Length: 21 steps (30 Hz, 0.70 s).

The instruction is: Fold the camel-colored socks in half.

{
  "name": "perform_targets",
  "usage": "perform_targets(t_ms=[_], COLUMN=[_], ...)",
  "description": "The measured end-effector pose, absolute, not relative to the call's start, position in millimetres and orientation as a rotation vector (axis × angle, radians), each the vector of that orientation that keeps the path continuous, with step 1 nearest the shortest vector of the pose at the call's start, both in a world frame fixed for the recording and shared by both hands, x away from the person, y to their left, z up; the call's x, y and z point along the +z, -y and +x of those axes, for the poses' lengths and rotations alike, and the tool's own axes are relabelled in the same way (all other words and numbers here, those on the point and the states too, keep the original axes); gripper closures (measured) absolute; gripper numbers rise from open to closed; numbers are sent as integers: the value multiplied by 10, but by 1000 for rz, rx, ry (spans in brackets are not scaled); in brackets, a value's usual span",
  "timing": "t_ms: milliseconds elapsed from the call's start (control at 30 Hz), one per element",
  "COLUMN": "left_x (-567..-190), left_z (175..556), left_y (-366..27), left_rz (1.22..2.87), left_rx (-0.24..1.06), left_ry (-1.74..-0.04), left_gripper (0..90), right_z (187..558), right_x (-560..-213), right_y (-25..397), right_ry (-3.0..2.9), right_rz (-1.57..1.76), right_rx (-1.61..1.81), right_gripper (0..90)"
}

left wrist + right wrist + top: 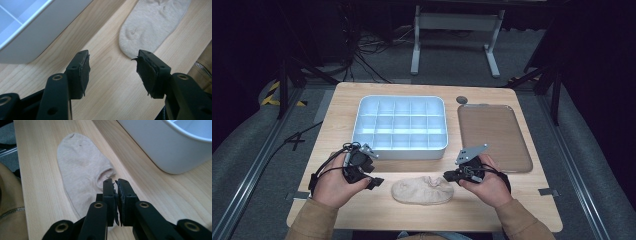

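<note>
While the sock (pixel 422 190) lies flat between both grippers, nothing seems gripped: left gripper (pixel 111 65) jaws wide, right gripper (pixel 116 185) jaws closed, apparently empty.

A beige low-cut sock (pixel 422 190) lies flat and limp on the bench, lengthwise between the left gripper (pixel 378 182) and the right gripper (pixel 447 176). Its rounded toe end lies just ahead of the left gripper, apart from it. Its open cuff end, wrinkled at the mouth, lies right under the right gripper's tips; whether they touch is unclear.
</note>
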<state>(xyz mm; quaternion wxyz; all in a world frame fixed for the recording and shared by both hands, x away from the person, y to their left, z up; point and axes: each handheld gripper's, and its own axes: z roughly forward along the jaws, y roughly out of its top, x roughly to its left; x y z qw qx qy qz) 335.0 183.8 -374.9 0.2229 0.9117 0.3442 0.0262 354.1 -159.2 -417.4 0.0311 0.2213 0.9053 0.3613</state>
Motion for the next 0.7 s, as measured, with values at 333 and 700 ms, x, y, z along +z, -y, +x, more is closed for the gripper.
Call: perform_targets(t_ms=[333, 700], left_x=[-3785, -3889], left_z=[3316, 3324], left_y=[-1752, -1684], left_rz=[2505, 2459], left_rx=[48, 22], left_ry=[-888, -820], left_gripper=[447, 447], right_z=[3502, 3407], right_x=[-4239, -4368], right_y=[1462, 1184], right_ry=[-2834, -2901], right_rz=[689, 608], right_rx=[1120, 1110], right_gripper=[894, 899])
